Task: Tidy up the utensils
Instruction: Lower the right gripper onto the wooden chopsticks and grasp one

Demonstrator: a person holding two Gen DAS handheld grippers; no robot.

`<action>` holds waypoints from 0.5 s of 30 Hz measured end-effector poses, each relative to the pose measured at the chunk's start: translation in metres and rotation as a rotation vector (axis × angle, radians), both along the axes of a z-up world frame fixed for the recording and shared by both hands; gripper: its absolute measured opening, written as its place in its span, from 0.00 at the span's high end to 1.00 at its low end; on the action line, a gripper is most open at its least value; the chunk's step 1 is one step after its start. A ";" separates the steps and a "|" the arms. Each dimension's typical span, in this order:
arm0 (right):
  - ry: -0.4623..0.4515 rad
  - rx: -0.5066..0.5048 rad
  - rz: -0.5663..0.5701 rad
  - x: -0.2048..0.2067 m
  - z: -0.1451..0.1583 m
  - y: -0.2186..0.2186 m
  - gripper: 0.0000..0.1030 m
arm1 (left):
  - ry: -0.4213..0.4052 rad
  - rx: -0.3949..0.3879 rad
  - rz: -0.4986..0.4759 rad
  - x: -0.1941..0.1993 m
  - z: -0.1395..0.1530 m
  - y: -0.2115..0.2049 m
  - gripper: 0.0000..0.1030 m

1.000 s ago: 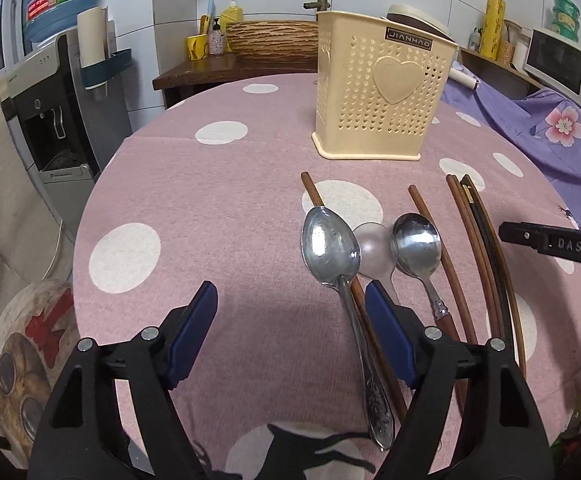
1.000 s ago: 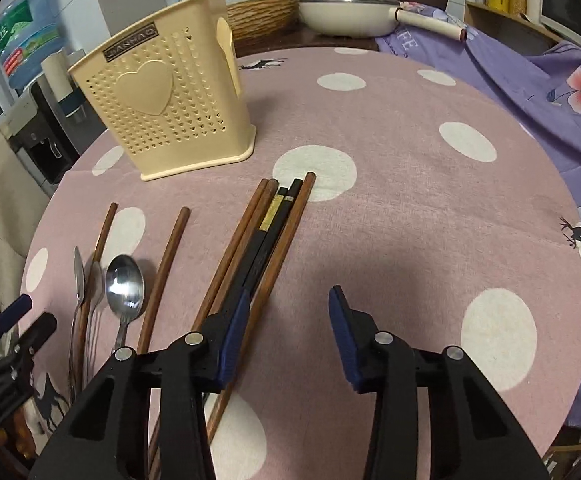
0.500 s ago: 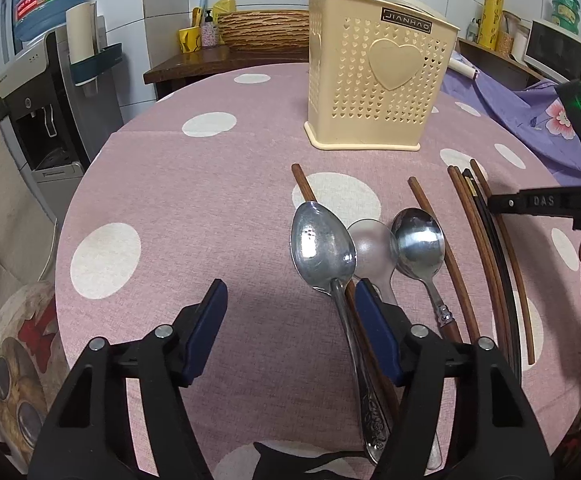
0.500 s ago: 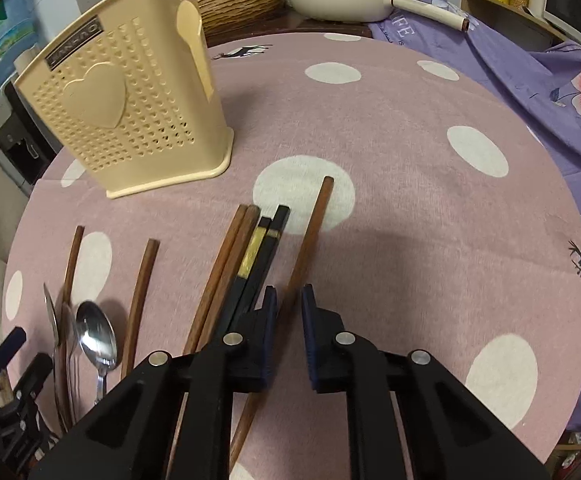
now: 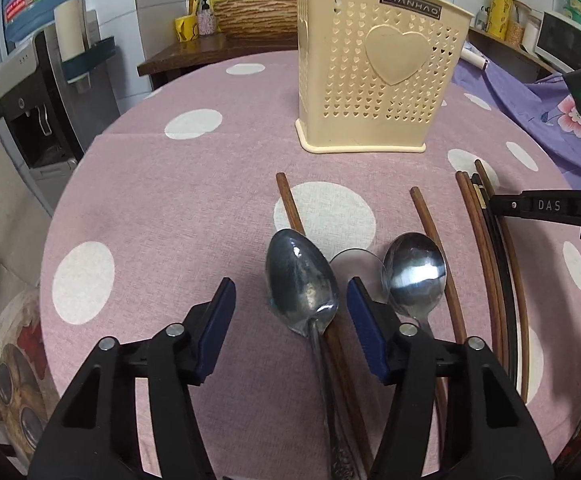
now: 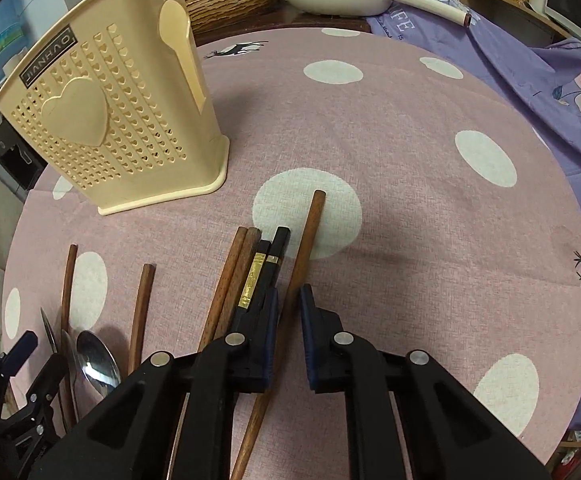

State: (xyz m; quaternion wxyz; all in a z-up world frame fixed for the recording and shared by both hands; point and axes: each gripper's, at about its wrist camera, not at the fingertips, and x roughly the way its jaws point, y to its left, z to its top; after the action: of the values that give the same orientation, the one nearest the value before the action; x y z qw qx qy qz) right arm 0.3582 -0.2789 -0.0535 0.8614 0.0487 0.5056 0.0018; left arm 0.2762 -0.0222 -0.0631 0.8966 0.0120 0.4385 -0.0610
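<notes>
Right tool (image 6: 289, 322): jaws nearly together, clamped on a brown chopstick (image 6: 304, 240) lying on the table (image 6: 410, 200), beside the black pair (image 6: 268, 268). Left tool (image 5: 290, 320): jaws wide apart, straddling a spoon (image 5: 300, 294). Utensil holder (image 5: 374, 76) stands beyond.

My right gripper (image 6: 289, 320) has its blue pads closed around a single brown chopstick (image 6: 304, 248), which runs straight ahead onto a white dot. Just left of my fingers lie two black chopsticks (image 6: 268, 264) and two more brown ones (image 6: 230, 276). The cream utensil holder (image 6: 106, 120) stands ahead-left.
</notes>
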 end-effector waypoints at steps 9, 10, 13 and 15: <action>-0.001 0.028 0.003 0.002 0.000 -0.002 0.91 | 0.047 -0.050 0.024 0.016 -0.001 0.002 0.63; -0.002 0.029 0.004 0.003 0.000 -0.003 0.91 | 0.049 -0.053 0.026 0.017 -0.001 0.002 0.63; -0.009 0.032 0.009 0.004 -0.001 -0.004 0.91 | 0.048 -0.067 0.026 0.017 -0.001 0.002 0.63; -0.016 0.044 0.010 0.002 -0.002 -0.005 0.91 | 0.048 -0.074 0.025 0.018 -0.001 0.002 0.63</action>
State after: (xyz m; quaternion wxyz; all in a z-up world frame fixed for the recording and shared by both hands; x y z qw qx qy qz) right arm 0.3607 -0.2844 -0.0551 0.8642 0.0652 0.4986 0.0176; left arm 0.2940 -0.0199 -0.0639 0.8863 -0.0282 0.4574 -0.0662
